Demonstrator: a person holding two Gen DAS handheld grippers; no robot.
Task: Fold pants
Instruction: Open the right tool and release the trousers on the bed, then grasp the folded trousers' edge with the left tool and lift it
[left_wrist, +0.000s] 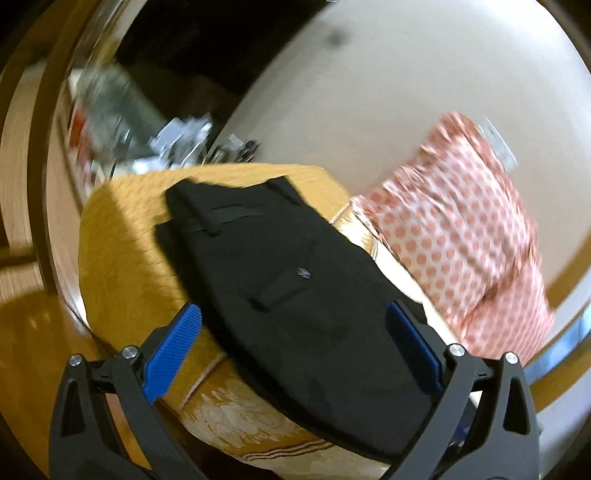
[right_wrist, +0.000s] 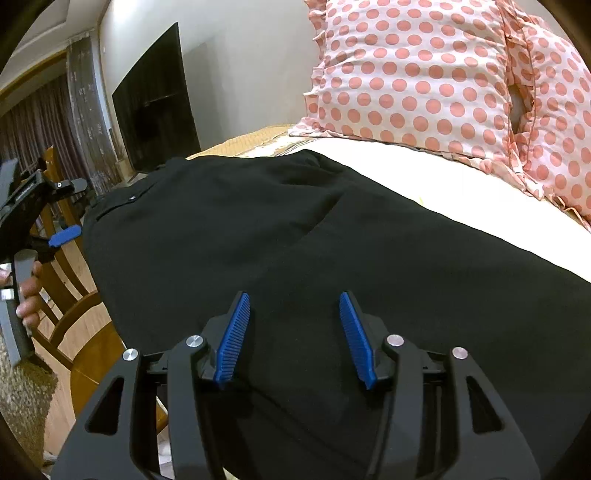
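Black pants (left_wrist: 280, 280) lie spread on a bed with a yellow cover (left_wrist: 122, 266); the waistband with belt loops is at the far end. In the right wrist view the pants (right_wrist: 332, 240) fill the middle. My left gripper (left_wrist: 293, 314) is open wide, held above the near part of the pants, empty. It also shows at the left edge of the right wrist view (right_wrist: 64, 230), held by a hand. My right gripper (right_wrist: 294, 299) is open, its blue pads just above the pants fabric, holding nothing.
Pink polka-dot pillows (right_wrist: 424, 81) lie at the head of the bed, right of the pants. A wooden chair (right_wrist: 70, 295) stands by the bed's left side. A dark TV screen (right_wrist: 155, 107) leans on the wall. Cluttered shelves (left_wrist: 110, 122) show blurred beyond the bed.
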